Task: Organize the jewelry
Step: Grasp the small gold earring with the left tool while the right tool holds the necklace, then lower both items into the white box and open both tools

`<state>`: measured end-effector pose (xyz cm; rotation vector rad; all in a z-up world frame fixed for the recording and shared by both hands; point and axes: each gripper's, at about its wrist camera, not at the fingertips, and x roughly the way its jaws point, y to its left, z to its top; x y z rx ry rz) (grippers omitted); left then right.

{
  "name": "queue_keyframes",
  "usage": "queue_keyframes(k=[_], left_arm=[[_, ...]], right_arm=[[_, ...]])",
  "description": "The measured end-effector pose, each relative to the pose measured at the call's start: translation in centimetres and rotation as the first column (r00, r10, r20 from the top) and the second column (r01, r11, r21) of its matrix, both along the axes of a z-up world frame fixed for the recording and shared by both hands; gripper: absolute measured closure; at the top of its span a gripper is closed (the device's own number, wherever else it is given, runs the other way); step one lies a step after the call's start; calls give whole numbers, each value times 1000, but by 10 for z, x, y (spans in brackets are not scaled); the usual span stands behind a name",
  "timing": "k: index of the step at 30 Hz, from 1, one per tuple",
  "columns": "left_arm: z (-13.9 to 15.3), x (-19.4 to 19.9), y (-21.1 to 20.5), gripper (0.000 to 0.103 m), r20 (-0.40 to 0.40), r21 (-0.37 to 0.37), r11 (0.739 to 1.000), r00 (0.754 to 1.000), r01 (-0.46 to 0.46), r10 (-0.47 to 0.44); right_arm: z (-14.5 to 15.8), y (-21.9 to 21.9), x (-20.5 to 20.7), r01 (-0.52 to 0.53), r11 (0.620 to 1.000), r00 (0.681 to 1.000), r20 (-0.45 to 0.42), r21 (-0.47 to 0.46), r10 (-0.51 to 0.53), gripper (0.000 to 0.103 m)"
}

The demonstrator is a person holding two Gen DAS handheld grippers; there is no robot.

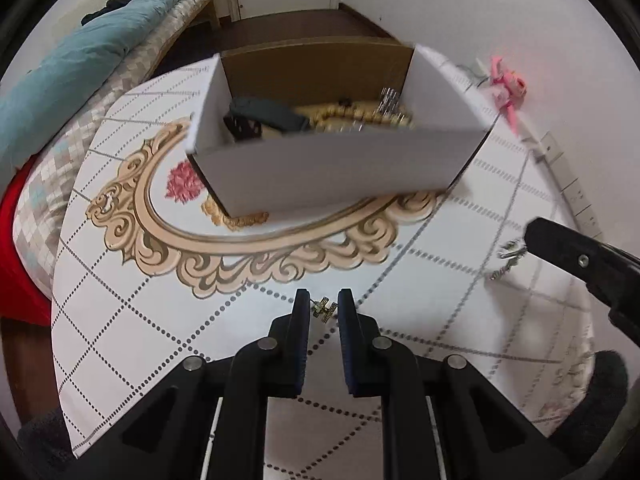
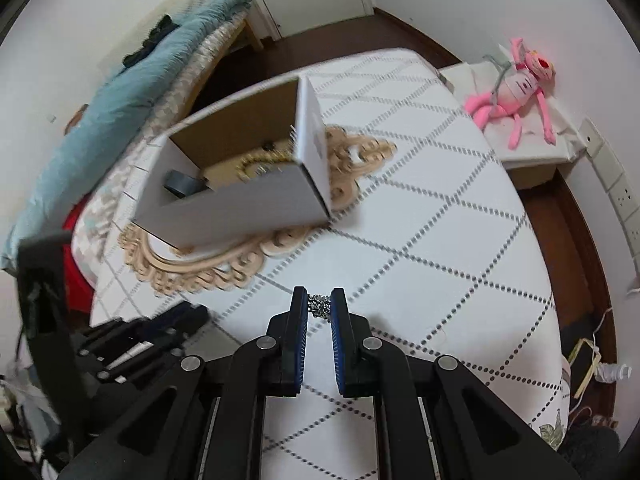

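A white cardboard box (image 1: 332,168) stands on the patterned table; inside lie a bead necklace (image 1: 360,114), a dark strap-like item (image 1: 268,114) and other pieces. The box also shows in the right wrist view (image 2: 240,208). My left gripper (image 1: 325,307) is shut on a small gold ornament (image 1: 325,309), low over the table in front of the box. My right gripper (image 2: 319,306) is shut on a sparkly silver piece (image 2: 319,306); in the left wrist view it enters from the right (image 1: 516,250), with the silver piece (image 1: 510,252) and a short chain hanging.
The table has a white cloth (image 1: 160,320) with dotted diamonds and a tan scroll pattern. A bed with a teal blanket (image 1: 92,52) is at left. A pink plush toy (image 2: 516,88) lies on a low stand at right. Wall sockets (image 2: 624,196) are at the far right.
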<state>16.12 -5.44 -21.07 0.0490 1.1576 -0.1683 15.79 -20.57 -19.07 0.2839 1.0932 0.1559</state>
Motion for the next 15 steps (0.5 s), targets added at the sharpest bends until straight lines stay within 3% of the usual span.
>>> queue_keyframes(k=[8, 11, 15], left_arm=[[68, 26, 14, 92, 40, -154, 988, 999, 7, -1], [83, 56, 21, 92, 37, -173, 985, 999, 7, 0], [92, 98, 28, 92, 32, -159, 987, 999, -7, 12]], right_arm=[[72, 6, 21, -67, 996, 990, 126, 64, 59, 91], [98, 8, 42, -95, 992, 983, 165, 79, 81, 91], [108, 15, 76, -127, 990, 980, 163, 61, 115, 91]])
